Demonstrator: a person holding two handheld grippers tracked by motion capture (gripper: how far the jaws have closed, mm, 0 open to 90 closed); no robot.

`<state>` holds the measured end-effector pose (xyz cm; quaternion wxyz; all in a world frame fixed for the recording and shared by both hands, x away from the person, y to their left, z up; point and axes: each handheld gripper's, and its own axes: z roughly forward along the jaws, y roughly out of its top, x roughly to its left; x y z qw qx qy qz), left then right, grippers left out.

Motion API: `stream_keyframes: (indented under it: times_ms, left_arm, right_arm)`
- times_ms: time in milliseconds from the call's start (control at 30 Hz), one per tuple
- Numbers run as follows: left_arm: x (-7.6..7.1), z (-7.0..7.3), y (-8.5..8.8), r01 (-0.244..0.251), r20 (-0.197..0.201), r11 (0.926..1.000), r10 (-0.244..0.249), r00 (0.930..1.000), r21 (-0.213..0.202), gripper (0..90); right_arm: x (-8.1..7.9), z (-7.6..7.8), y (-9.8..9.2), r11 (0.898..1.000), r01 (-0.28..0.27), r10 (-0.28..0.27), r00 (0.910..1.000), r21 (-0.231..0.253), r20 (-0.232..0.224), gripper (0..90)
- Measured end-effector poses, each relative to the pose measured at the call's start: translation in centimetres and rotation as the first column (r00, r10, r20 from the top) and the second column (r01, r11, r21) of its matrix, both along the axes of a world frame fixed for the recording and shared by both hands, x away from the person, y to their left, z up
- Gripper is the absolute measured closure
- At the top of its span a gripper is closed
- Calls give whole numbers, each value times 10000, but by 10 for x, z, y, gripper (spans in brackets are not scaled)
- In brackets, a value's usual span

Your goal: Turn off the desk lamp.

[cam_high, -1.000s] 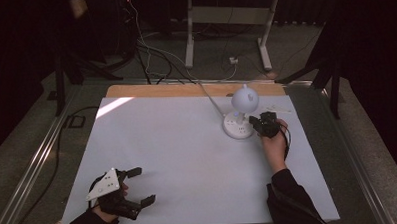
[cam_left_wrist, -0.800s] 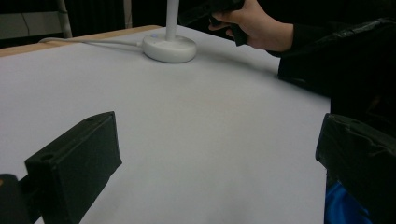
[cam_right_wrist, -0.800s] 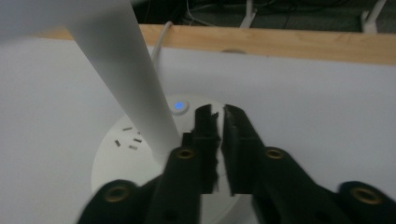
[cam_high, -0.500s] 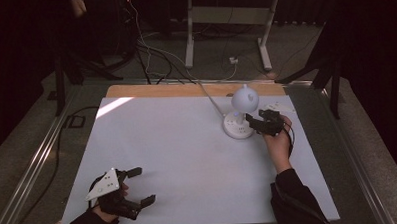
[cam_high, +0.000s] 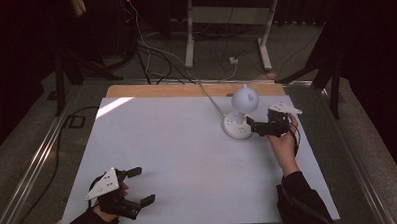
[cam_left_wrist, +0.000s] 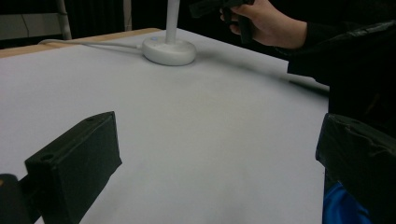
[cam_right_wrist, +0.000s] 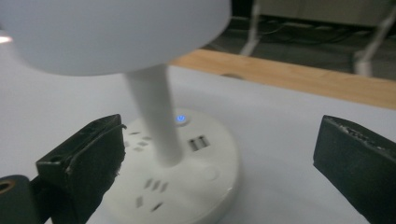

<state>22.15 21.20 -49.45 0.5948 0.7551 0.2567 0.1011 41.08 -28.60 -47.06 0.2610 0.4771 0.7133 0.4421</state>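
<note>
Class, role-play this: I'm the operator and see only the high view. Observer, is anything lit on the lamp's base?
Observer: Yes, a small blue light glows on the lamp base, beside the stem.
Operator: Is the right gripper holding that stem?
Observer: No. The right gripper has just been opening its jaws; the stem stands ahead in the gap, untouched.
Operator: What else is on the base?
Observer: Socket slots and two USB-like ports.

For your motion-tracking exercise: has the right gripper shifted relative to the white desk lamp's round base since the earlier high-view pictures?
Yes. The right gripper has drawn slightly back to the right from the white desk lamp's round base, and its jaws have just been opening, with nothing gripped between them.
</note>
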Motion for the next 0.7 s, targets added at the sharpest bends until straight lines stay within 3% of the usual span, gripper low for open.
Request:
stream_keyframes:
  times_ms: [67,433,567,700]
  left_arm:
    - [0,0,0,7,23,10000,-7,10000,30,5]
    - [0,0,0,15,11,10000,-15,10000,56,5]
    - [-1,1,0,9,34,10000,-9,10000,37,5]
    - [-1,1,0,23,42,10000,-23,10000,38,5]
  right_arm:
    - [-3,2,-2,9997,-89,87,9999,-248,-77,19]
    - [-31,9,-9,9987,-481,485,9986,192,-208,19]
    - [-43,8,-11,9976,-480,502,9977,490,-447,19]
    - [-58,3,-12,9983,-520,536,9968,279,-597,19]
